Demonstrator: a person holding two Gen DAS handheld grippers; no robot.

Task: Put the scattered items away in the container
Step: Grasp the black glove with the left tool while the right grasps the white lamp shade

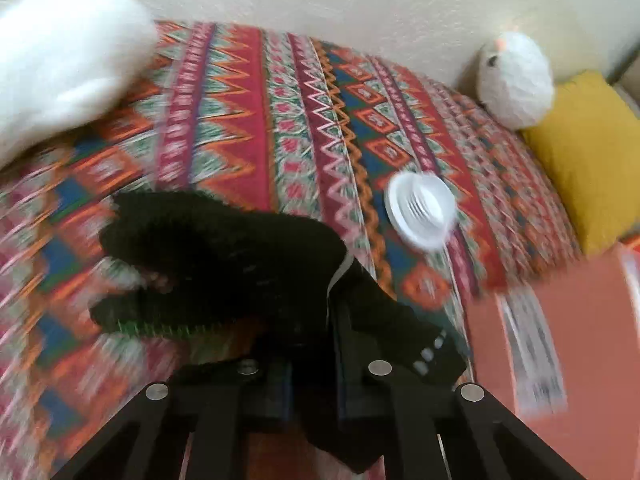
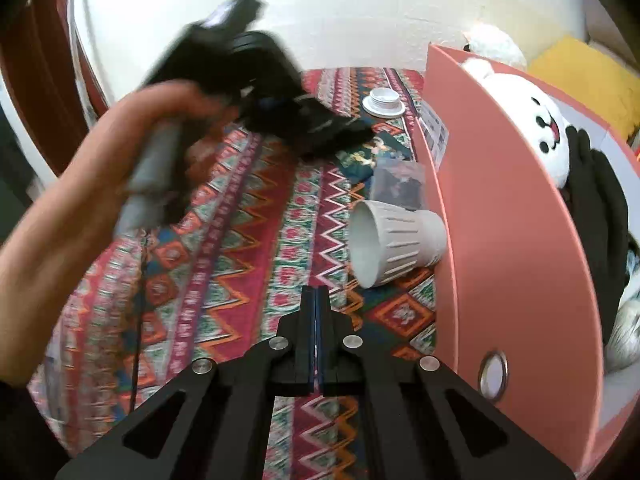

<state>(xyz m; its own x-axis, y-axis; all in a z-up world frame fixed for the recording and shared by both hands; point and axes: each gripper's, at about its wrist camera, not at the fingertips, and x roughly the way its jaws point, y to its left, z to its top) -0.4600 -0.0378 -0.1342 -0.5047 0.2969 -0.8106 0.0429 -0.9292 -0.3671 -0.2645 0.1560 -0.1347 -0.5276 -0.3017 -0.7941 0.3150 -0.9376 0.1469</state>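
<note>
The black cloth (image 1: 224, 256) hangs clamped in the left claw (image 1: 308, 360) above the bed (image 1: 280, 120), left of the pink box (image 2: 500, 240). Loosely draped, it could slip before reaching it. The right claw (image 2: 318, 320) is pressed together, empty.

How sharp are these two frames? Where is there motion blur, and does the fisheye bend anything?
Left wrist view: smeared throughout, the patterned bedspread streaked and the black glove in the left gripper fuzzy. Right wrist view: mostly crisp, the white ribbed cup sharp, but the hand is blurred; the salmon container wall bows with lens distortion.
</note>
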